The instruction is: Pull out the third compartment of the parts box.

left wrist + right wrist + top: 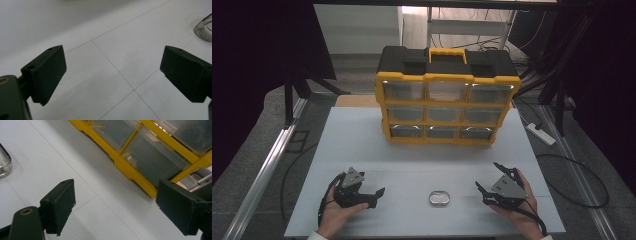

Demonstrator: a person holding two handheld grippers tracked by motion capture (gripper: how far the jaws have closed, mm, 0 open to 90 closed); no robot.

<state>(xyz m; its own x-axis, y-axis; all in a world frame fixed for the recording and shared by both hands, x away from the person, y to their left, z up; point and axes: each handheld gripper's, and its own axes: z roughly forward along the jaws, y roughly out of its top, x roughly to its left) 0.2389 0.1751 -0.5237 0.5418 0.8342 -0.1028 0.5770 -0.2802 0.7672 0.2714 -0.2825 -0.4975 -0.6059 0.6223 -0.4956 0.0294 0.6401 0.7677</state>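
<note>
Near the table's (pixel 412 150) front edge, the left gripper (pixel 374 196) and right gripper (pixel 482 192) rest with jaws spread wide, empty. Between them, apart from both, lies a small metal tin (pixel 440 198). Farther back stands the yellow drawer organizer (pixel 447 100).

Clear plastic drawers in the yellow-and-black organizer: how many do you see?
9, in a three-by-three grid: top row, middle row, bottom row. None looks hidden.
</note>
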